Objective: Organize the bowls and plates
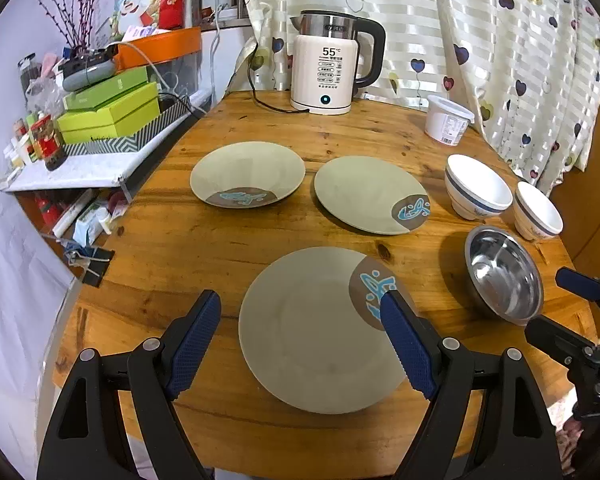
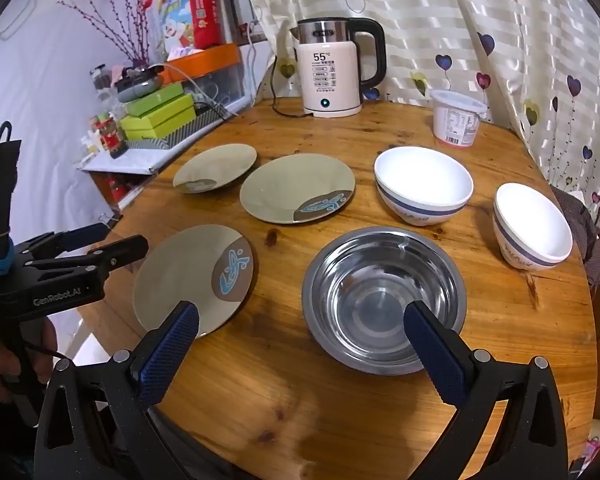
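Observation:
Three beige plates with a blue fish mark lie apart on the round wooden table (image 1: pixel 204 240): a near plate (image 1: pixel 316 332), a far-left plate (image 1: pixel 246 178) and a far-right plate (image 1: pixel 366 194). A steel bowl (image 2: pixel 382 298) and two white bowls with a blue band (image 2: pixel 424 184) (image 2: pixel 532 226) stand to the right. My left gripper (image 1: pixel 300 300) is open above the near plate, its fingers either side of it. My right gripper (image 2: pixel 300 316) is open and empty, with its right finger over the steel bowl's near rim.
A white electric kettle (image 1: pixel 326 76) with a cord stands at the table's back edge. A white plastic tub (image 1: pixel 446 120) is at the back right. A cluttered shelf with green boxes (image 1: pixel 108 116) lies left of the table. A heart-print curtain (image 1: pixel 500 40) hangs behind.

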A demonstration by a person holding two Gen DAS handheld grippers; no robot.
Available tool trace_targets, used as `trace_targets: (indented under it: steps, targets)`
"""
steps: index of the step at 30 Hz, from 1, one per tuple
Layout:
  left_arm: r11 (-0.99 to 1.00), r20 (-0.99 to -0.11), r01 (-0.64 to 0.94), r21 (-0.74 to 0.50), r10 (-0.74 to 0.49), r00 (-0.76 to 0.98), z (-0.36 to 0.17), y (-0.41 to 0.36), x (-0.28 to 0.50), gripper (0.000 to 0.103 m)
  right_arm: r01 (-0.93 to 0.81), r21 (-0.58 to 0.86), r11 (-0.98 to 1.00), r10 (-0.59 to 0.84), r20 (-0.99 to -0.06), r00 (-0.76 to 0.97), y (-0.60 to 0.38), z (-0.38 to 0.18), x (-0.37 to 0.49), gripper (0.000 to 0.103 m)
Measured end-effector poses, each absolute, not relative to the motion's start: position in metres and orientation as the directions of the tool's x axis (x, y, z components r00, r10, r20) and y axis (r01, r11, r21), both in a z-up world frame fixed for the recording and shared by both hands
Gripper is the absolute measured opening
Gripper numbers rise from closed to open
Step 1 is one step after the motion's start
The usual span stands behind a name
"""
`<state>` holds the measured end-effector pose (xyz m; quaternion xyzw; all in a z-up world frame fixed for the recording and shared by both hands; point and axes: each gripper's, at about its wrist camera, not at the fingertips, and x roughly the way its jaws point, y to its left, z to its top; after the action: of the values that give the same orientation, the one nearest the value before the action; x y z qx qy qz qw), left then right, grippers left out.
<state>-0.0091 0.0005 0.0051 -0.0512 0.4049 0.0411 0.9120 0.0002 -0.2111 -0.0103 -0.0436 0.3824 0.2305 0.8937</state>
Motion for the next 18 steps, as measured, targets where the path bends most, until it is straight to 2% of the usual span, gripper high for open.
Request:
trace_targets:
  steps: [18]
  targets:
    - [0.987,-0.745,-0.149,-0.051,0.062,0.664,0.006,0.0087,-0.0079,0.082,-0.458,0.103,0.883,0.39,-0.705,0.593,-0.2052,-0.009,0.0033,0.103]
